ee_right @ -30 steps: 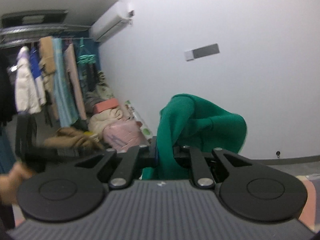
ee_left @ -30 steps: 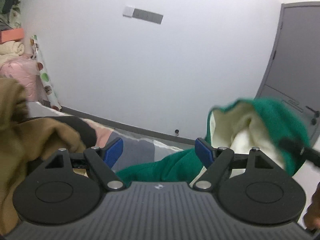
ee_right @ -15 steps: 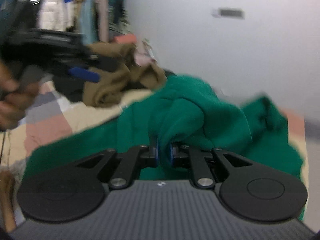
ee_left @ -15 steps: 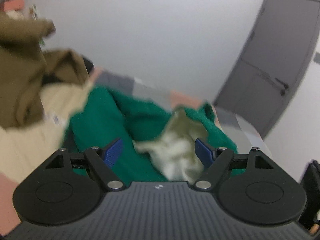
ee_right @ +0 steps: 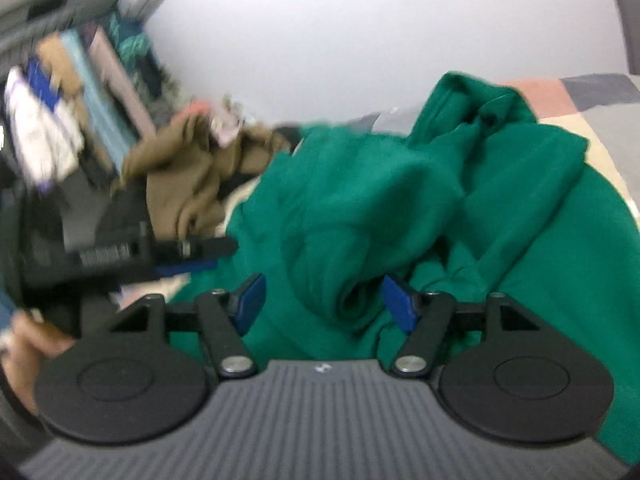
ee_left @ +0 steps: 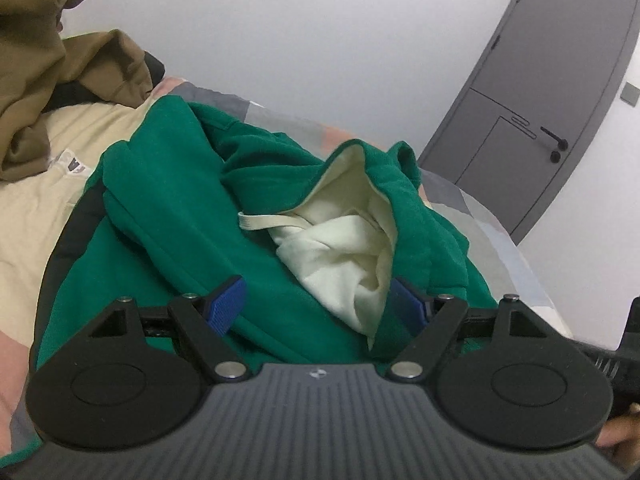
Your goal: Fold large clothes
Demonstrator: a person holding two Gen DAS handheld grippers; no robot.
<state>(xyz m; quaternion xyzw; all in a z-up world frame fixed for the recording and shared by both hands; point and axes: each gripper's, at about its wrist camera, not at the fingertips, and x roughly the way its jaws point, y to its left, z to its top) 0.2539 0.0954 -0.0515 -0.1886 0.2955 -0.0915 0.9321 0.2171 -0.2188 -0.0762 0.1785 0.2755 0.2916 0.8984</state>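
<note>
Though over green hoodie, claws agape.

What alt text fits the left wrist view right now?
A crumpled green hoodie lies on the bed, its cream-lined hood facing the open left gripper. Brown clothes are heaped at upper left; a grey door stands at right.

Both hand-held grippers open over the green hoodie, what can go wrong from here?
1. The green hoodie lies bunched, its cream-lined hood turned out; a grasp by the left hand-held gripper may pinch several layers or only the lining.
2. The brown garment lies close by and could get dragged along.
3. The right hand-held gripper straddles a rolled fold, and its view is blurred, so the aim is uncertain.
</note>
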